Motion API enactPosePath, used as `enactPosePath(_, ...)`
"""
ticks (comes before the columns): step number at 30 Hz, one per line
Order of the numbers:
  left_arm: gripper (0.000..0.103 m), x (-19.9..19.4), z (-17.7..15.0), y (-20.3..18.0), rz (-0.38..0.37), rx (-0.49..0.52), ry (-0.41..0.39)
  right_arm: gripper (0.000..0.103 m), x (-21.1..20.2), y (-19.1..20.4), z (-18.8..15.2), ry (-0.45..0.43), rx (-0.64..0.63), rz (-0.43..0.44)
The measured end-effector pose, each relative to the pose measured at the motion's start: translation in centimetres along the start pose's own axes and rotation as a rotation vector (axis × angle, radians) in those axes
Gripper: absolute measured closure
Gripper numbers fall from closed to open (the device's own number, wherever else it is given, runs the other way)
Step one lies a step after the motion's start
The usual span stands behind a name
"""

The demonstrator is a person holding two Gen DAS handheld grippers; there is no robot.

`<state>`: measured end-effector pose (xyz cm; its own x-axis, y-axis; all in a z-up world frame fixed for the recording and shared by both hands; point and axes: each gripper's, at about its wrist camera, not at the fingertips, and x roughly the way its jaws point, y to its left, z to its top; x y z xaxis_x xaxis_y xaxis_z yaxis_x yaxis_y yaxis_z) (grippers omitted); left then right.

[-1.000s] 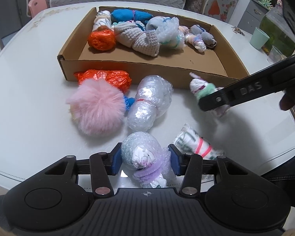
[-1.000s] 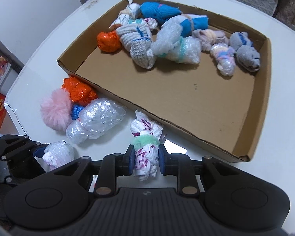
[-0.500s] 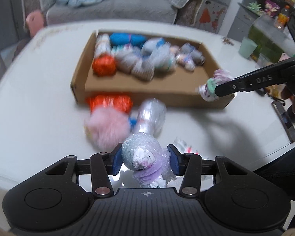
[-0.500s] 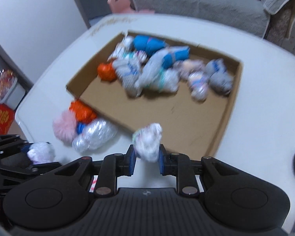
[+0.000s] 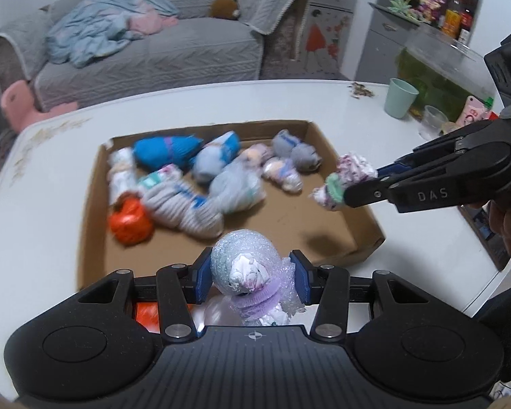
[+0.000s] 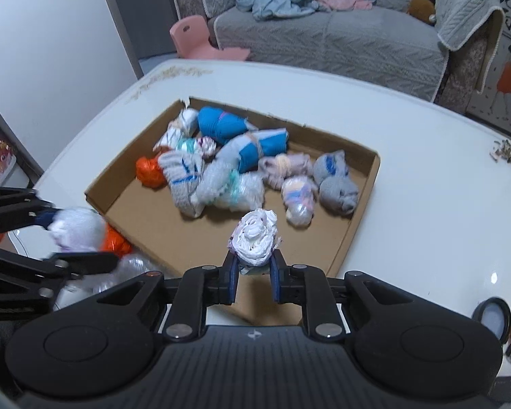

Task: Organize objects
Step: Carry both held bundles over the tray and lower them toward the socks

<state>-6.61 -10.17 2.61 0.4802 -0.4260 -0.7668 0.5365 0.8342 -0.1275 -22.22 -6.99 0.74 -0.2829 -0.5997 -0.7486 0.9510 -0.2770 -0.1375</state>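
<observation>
Surface point(image 5: 374, 109), white and round-edged, carries a shallow cardboard tray point(image 5: 364, 238) whose far half is already stocked with roughly ten tied bundles: an orange bag point(image 5: 130, 225), a grey knit roll point(image 5: 184, 209), a blue roll point(image 5: 167, 150), several bubble-wrapped and sock-like ones. Near half of the tray floor is bare cardboard, so room remains. Judged from this, the task is well over halfway. Two bundles are in the air, and at least an orange bundle point(image 6: 115, 243) and a clear plastic bundle point(image 6: 133, 271) lie outside the tray's near wall, seen from the right wrist. Left tool point(image 5: 252, 277) is clenched on a bubble-wrap bundle with a purple band point(image 5: 245, 271), held over the tray's near edge. Right tool point(image 6: 253, 277) is clenched on a white floral bundle with a green band point(image 6: 255, 235), held above the bare floor near the tray's right wall; neither is released yet. Against a second ago: both bundles then sat at surface level outside the tray, among a pink pompom and the loose ones; both tools have since lifted and carried forward over the tray, grips unchanged. Pompom is now hidden from both views.
</observation>
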Motion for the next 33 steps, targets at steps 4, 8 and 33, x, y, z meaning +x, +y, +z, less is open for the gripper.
enactPosePath(4, 0.050, 2.5, 2.2, -0.2, -0.023, 0.019, 0.031, 0.086, 0.3, -1.6, 0.9, -0.011, 0.012, 0.001)
enactPosePath(8, 0.051, 4.6, 3.8, -0.6, -0.033, 0.081, 0.053, 0.086, 0.8, -2.9, 1.5, -0.021, 0.011, 0.031)
enactPosePath(33, 0.051, 15.3, 4.9, -0.3, -0.131, 0.071, 0.193, 0.086, 6.0, -4.3, 1.6, 0.059, -0.111, 0.046)
